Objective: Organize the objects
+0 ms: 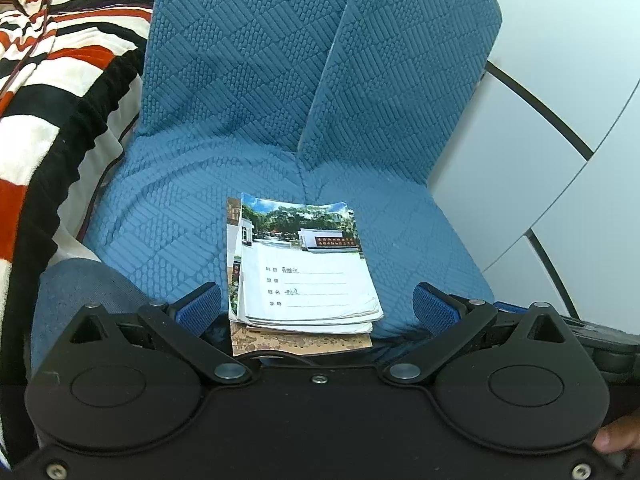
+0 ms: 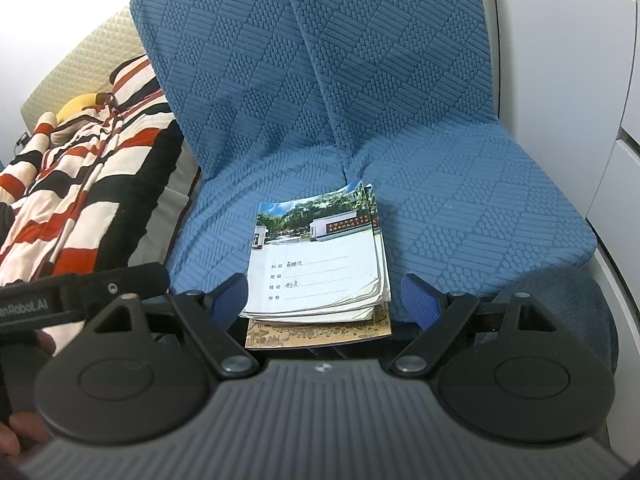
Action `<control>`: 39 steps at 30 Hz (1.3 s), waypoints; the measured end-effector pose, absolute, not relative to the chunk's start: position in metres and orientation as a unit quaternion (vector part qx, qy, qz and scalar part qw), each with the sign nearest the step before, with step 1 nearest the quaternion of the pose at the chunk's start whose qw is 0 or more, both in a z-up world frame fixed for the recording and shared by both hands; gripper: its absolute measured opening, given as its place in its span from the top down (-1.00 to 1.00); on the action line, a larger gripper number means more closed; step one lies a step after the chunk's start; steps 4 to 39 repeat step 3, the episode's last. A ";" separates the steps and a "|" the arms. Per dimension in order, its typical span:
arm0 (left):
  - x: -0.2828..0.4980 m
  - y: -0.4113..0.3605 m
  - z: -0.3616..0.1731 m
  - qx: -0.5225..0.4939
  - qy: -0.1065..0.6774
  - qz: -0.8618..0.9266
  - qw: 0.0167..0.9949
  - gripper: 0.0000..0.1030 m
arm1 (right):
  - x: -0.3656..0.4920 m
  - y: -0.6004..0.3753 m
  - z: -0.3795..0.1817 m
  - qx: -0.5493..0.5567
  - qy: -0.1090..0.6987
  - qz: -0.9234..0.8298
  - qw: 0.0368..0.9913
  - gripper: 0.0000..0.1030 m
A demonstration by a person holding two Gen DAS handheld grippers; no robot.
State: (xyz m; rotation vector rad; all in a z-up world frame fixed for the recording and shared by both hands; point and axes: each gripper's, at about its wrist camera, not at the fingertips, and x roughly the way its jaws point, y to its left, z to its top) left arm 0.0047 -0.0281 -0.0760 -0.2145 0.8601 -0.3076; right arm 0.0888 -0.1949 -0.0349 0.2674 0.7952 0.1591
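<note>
Cream headboard (image 2: 80, 64) shows only from the right; both jaws wide around notebooks (image 1: 304, 264).

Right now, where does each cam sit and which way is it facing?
Left wrist: on the left gripper, angled down at the stack of notebooks on the blue chair; open jaws, a fingertip at the lower right.
Right wrist: on the right gripper, angled down at the same stack of notebooks; open jaws, the other gripper's body and a hand at left.
Shared: notebooks, chair, striped blanket.
</note>
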 end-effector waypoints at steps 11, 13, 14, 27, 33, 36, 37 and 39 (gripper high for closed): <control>0.006 -0.029 -0.075 -0.095 0.414 -0.146 0.893 -0.98 | 0.089 -0.195 -0.035 0.127 0.385 0.077 0.911 -0.65; 0.006 -0.029 -0.075 -0.095 0.414 -0.146 0.893 -0.98 | 0.089 -0.195 -0.035 0.127 0.385 0.077 0.911 -0.65; 0.006 -0.029 -0.075 -0.095 0.414 -0.146 0.893 -0.98 | 0.089 -0.195 -0.035 0.127 0.385 0.077 0.911 -0.65; 0.006 -0.029 -0.075 -0.095 0.414 -0.146 0.893 -0.98 | 0.089 -0.195 -0.035 0.127 0.385 0.077 0.911 -0.65; 0.006 -0.029 -0.075 -0.095 0.414 -0.146 0.893 -0.98 | 0.089 -0.195 -0.035 0.127 0.385 0.077 0.911 -0.65; 0.006 -0.029 -0.075 -0.095 0.414 -0.146 0.893 -0.98 | 0.089 -0.195 -0.035 0.127 0.385 0.077 0.911 -0.65; 0.006 -0.029 -0.075 -0.095 0.414 -0.146 0.893 -0.98 | 0.089 -0.195 -0.035 0.127 0.385 0.077 0.911 -0.65; 0.006 -0.029 -0.075 -0.095 0.414 -0.146 0.893 -0.98 | 0.089 -0.195 -0.035 0.127 0.385 0.077 0.911 -0.65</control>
